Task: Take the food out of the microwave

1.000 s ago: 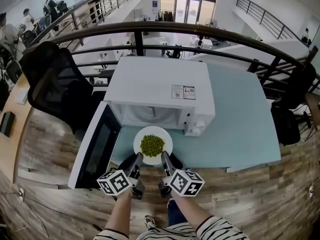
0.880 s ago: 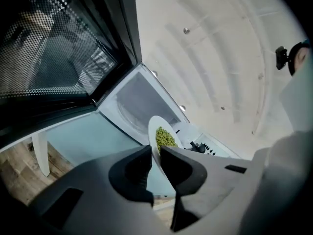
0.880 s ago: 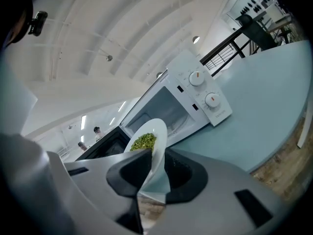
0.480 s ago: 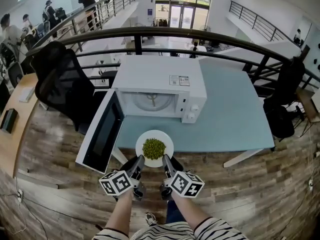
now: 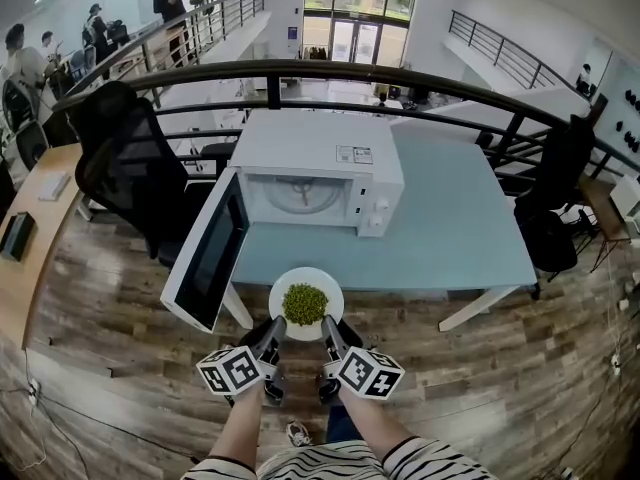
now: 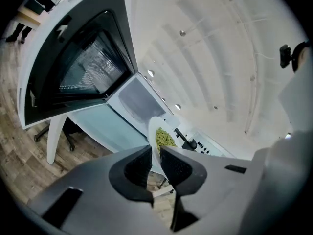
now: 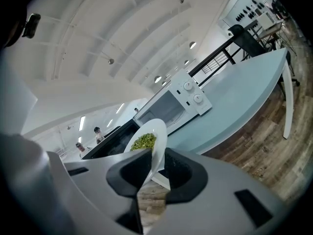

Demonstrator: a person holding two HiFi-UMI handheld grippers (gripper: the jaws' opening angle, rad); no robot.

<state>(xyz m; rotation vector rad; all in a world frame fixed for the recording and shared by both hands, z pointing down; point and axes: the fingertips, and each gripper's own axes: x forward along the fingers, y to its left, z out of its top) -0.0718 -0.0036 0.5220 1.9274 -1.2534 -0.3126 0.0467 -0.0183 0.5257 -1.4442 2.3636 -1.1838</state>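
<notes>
Left gripper (image 6: 156, 151): your jaws stand narrowly apart, clamped on the left rim of the plate (image 5: 333, 288).
Right gripper (image 7: 156, 154): your jaws stand narrowly apart, clamped on the plate's right rim.
Plate: white, carried in the air between your two grippers.
Food (image 5: 305, 303): a green heap at the plate's middle, touching neither gripper.
Place: at the near edge of the table (image 5: 450, 238), outside the microwave (image 5: 315, 153).
Door (image 5: 208, 258): swung open, left of the plate.
Hidden: the jaw bodies cover the plate's near rim in both gripper views, and the marker cubes cover your hands in the head view.
</notes>
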